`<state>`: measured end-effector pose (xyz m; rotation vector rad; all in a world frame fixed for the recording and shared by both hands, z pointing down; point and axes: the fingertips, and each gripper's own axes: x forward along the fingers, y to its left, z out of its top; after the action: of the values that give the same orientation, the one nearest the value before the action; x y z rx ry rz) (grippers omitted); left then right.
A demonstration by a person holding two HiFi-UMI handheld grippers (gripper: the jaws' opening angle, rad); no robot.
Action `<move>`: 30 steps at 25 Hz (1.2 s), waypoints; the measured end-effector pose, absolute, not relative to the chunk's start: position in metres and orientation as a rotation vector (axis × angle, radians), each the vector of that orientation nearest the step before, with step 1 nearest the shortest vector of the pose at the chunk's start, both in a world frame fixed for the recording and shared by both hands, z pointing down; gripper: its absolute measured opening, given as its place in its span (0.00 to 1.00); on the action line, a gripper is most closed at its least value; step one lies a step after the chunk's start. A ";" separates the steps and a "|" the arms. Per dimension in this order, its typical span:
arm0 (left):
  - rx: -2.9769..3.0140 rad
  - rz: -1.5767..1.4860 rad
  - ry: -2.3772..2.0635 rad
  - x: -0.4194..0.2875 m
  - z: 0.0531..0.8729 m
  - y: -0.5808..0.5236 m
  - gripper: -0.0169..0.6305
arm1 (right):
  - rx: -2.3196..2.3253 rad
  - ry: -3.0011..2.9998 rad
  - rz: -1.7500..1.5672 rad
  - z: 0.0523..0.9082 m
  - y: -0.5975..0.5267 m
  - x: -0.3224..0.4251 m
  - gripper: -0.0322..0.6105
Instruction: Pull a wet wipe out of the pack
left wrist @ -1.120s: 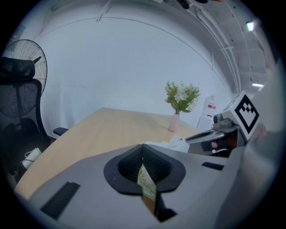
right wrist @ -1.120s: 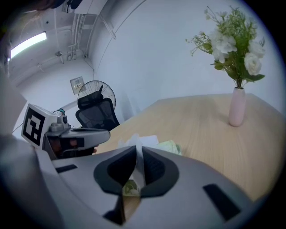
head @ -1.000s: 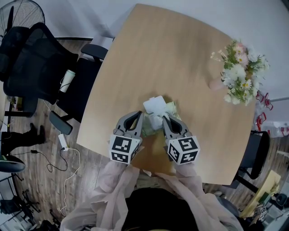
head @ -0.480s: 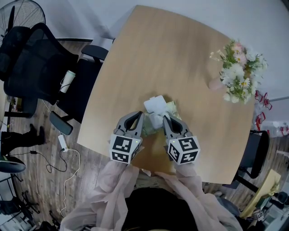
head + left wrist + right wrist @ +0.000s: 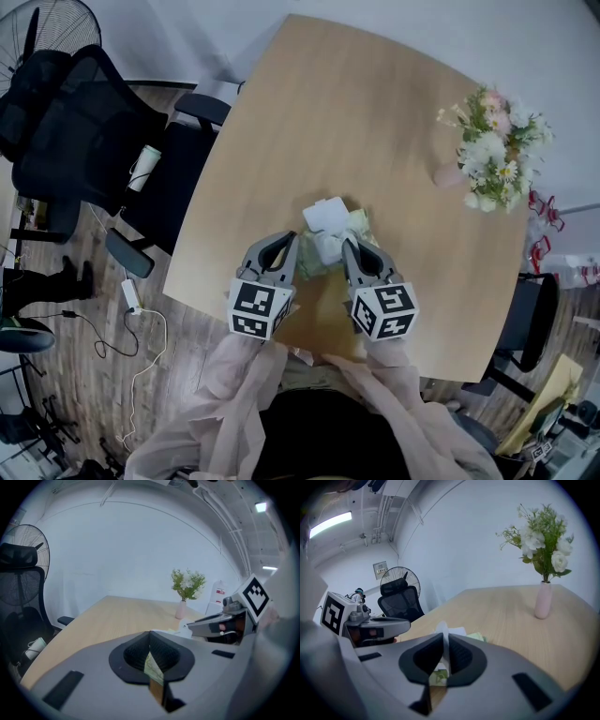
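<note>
A green wet wipe pack (image 5: 319,258) lies on the wooden table (image 5: 375,103) near its front edge, with its white lid (image 5: 325,215) flipped open toward the far side. My left gripper (image 5: 293,247) is shut on the pack's left edge, and green patterned film (image 5: 153,667) shows between its jaws. My right gripper (image 5: 344,247) is shut on a white wet wipe (image 5: 442,631) that rises out of the pack (image 5: 437,677). In the head view the wipe (image 5: 328,246) stands between the two grippers.
A pink vase of white flowers (image 5: 497,155) stands at the table's right side. Black office chairs (image 5: 84,141) and a fan (image 5: 37,28) are on the left, and another chair (image 5: 530,314) is on the right. Cables lie on the floor (image 5: 112,337).
</note>
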<state>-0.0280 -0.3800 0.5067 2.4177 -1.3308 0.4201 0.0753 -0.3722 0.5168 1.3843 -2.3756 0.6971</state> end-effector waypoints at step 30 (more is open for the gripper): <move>2.495 0.414 -1.297 -0.025 0.489 -0.348 0.04 | 1.451 -2.388 0.650 0.497 -0.336 0.074 0.07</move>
<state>-0.0250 -0.3476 0.4887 2.4947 -1.2972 0.4140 0.0744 -0.3364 0.4974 1.4508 -2.3883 0.6501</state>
